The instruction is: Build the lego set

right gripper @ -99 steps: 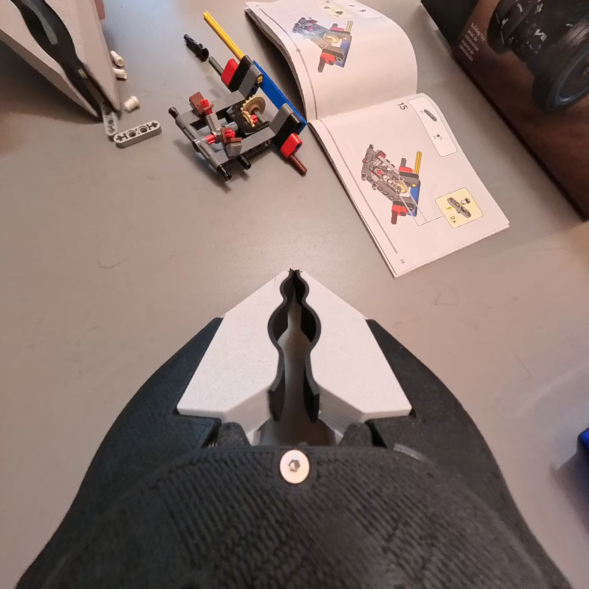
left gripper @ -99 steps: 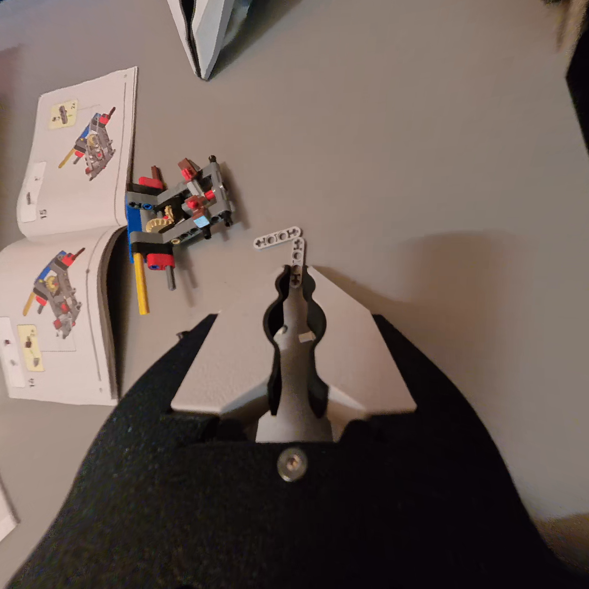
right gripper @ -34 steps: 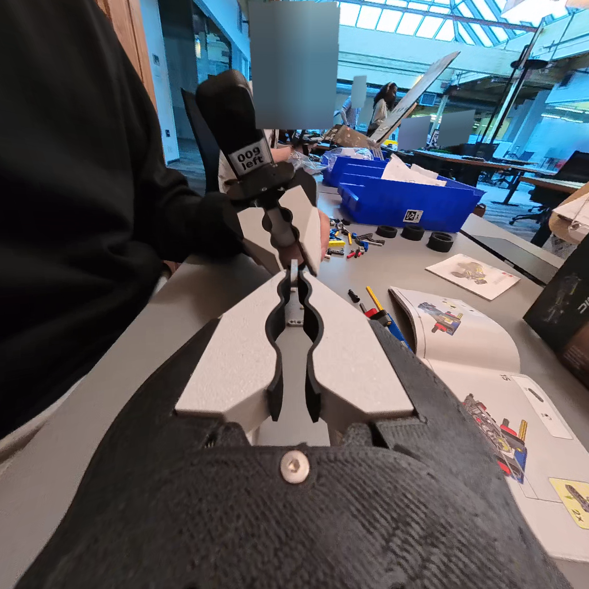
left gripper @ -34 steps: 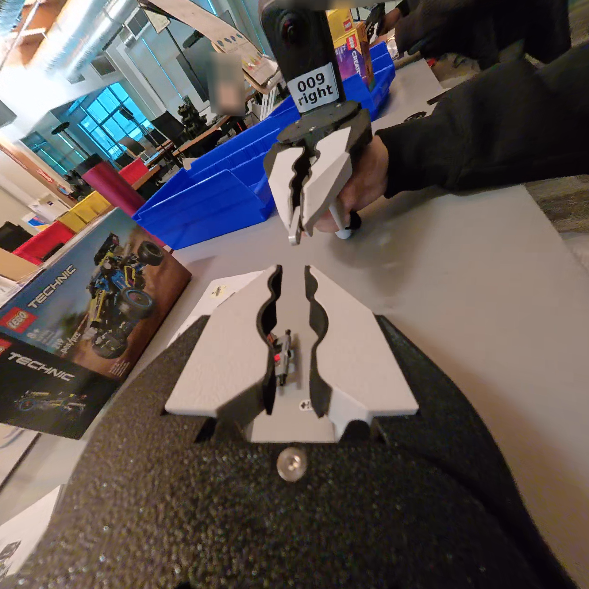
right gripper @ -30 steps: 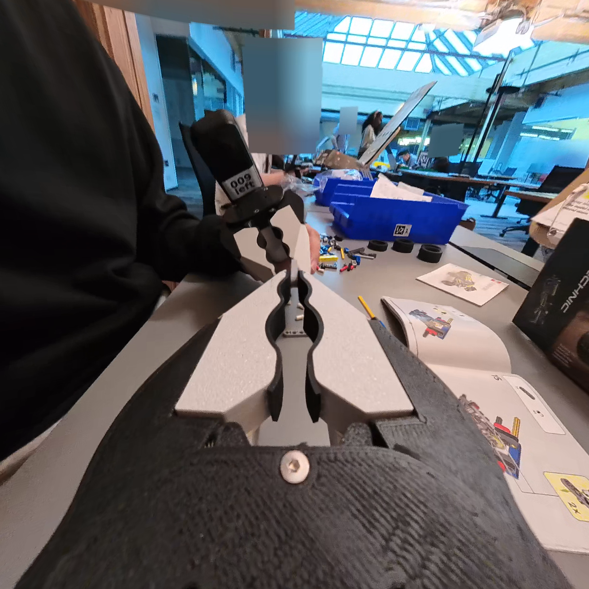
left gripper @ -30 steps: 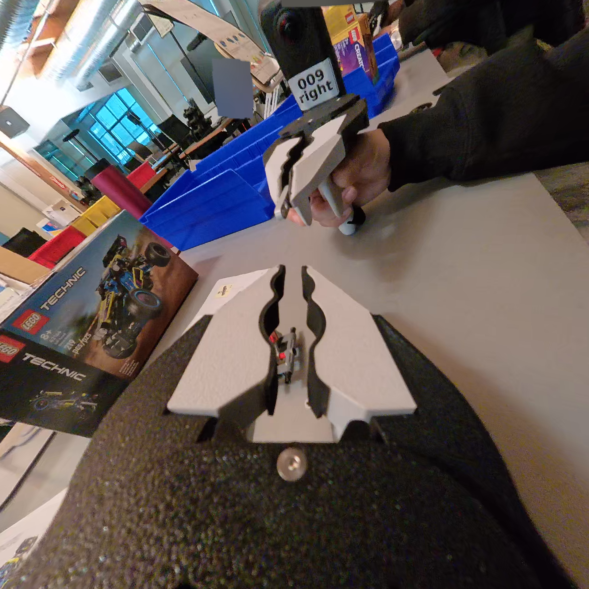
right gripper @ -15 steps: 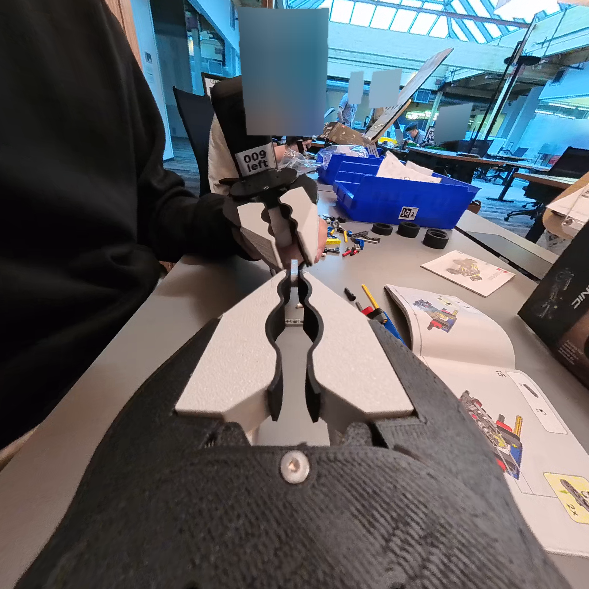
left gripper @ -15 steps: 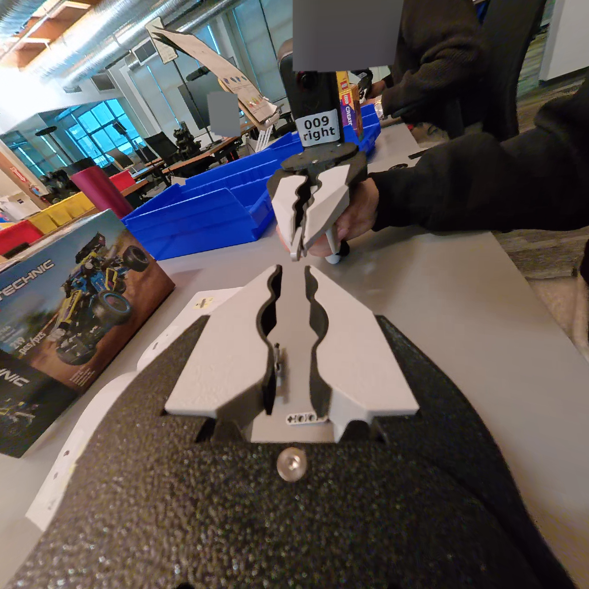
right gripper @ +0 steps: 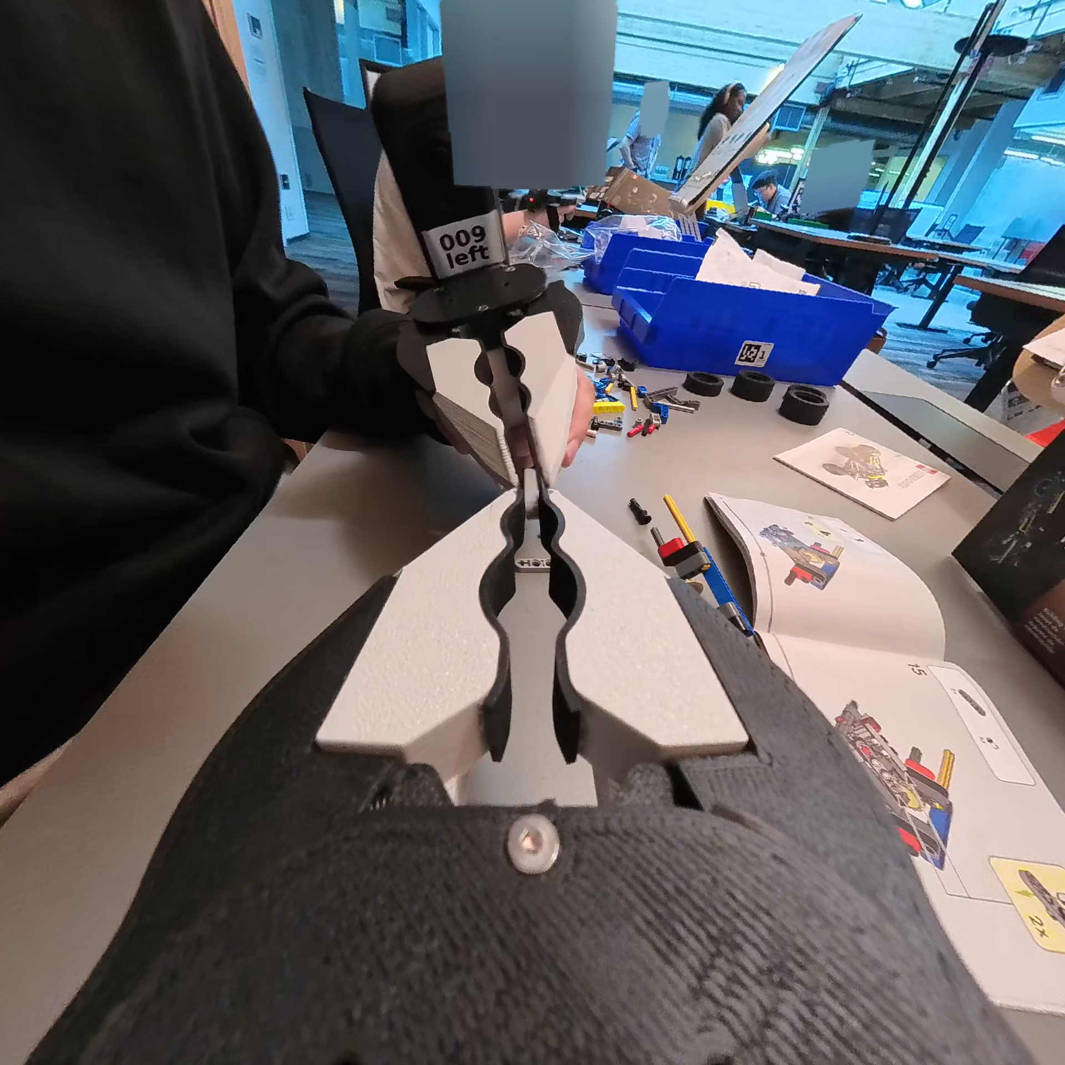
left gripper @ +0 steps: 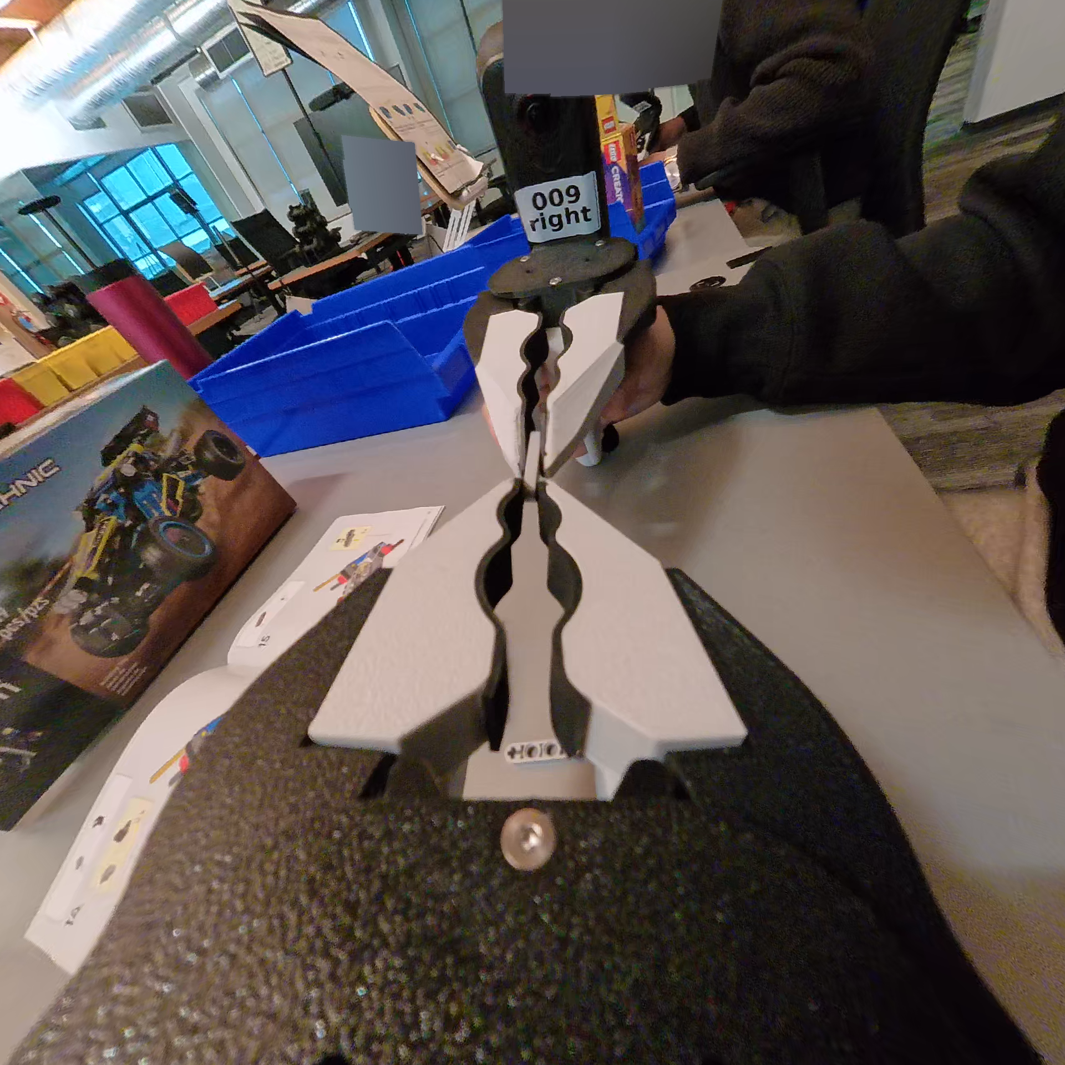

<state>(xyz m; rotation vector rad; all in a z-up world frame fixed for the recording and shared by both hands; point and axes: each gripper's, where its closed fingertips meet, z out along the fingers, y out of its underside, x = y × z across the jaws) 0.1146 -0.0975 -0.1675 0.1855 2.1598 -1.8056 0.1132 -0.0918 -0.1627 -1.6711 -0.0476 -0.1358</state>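
A small light grey beam (left gripper: 532, 455) is held in the air between both grippers, tip to tip. My left gripper (left gripper: 529, 490) is shut on its near end. My right gripper (right gripper: 529, 500) is shut on the same beam (right gripper: 529, 487) from the opposite side. Each gripper shows in the other's view, the right (left gripper: 531, 461) and the left (right gripper: 527, 475). A second grey beam (right gripper: 533, 562) lies on the table below and also shows in the left wrist view (left gripper: 536, 752). The partly built model (right gripper: 694, 562), with its yellow axle, lies partly hidden behind my right finger.
The open instruction booklet (right gripper: 835, 605) lies right of the model. The set's box (left gripper: 115, 547) stands beyond it. Blue bins (right gripper: 743, 323), three black tyres (right gripper: 752, 386), loose parts (right gripper: 628, 403) and a leaflet (right gripper: 858, 472) are farther back. The person's dark sleeves flank both grippers. Both grippers' tips are close together, under 4 cm apart.
My left gripper was open half a second ago and has now closed on the end of the beam that my right gripper holds. The two grippers have moved together, tip to tip.
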